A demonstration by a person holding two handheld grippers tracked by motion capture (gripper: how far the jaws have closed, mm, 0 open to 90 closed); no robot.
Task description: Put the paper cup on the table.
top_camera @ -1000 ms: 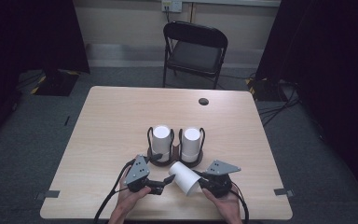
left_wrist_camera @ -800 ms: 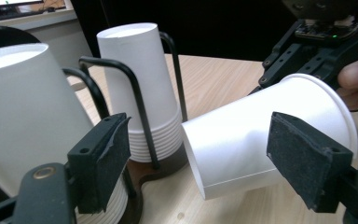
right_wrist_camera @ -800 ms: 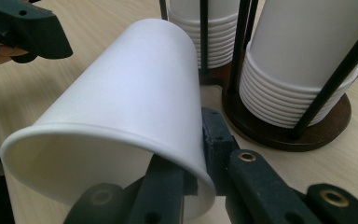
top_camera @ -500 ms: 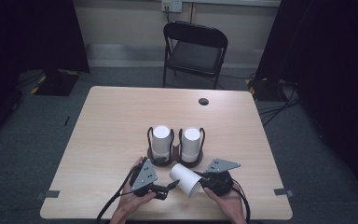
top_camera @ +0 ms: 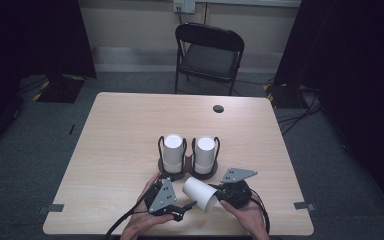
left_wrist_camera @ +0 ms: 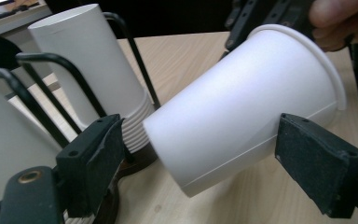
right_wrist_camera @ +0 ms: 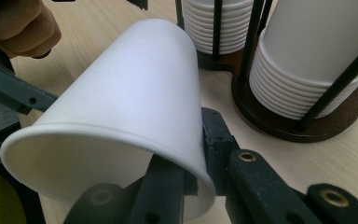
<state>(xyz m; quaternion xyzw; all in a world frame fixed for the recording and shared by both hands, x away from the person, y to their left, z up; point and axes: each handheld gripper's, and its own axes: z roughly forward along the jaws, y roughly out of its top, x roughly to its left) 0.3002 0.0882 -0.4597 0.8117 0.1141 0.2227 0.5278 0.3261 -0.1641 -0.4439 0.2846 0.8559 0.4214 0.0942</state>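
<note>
A white paper cup point(top_camera: 200, 192) lies tilted on its side above the table's front, its rim toward my right gripper point(top_camera: 217, 198). That gripper point(right_wrist_camera: 193, 158) is shut on the cup point(right_wrist_camera: 130, 93) at the rim, one jaw inside and one outside. My left gripper point(top_camera: 190, 205) is open. In the left gripper view its jaws stand on either side of the cup point(left_wrist_camera: 242, 112) near the closed bottom, with small gaps. Just behind stand two stacks of white cups point(top_camera: 173, 152) point(top_camera: 205, 154) in black wire holders on dark round bases.
The wooden table point(top_camera: 120, 130) has a small dark grommet point(top_camera: 218, 108) near its far edge. A black folding chair point(top_camera: 207, 55) stands behind it. The holder bases point(right_wrist_camera: 303, 126) sit close beside the held cup. A hand point(right_wrist_camera: 18, 28) grips the left gripper.
My left gripper has moved right, toward the cup, so its jaws now straddle the cup's bottom end. The cup has sunk slightly toward the front edge.
</note>
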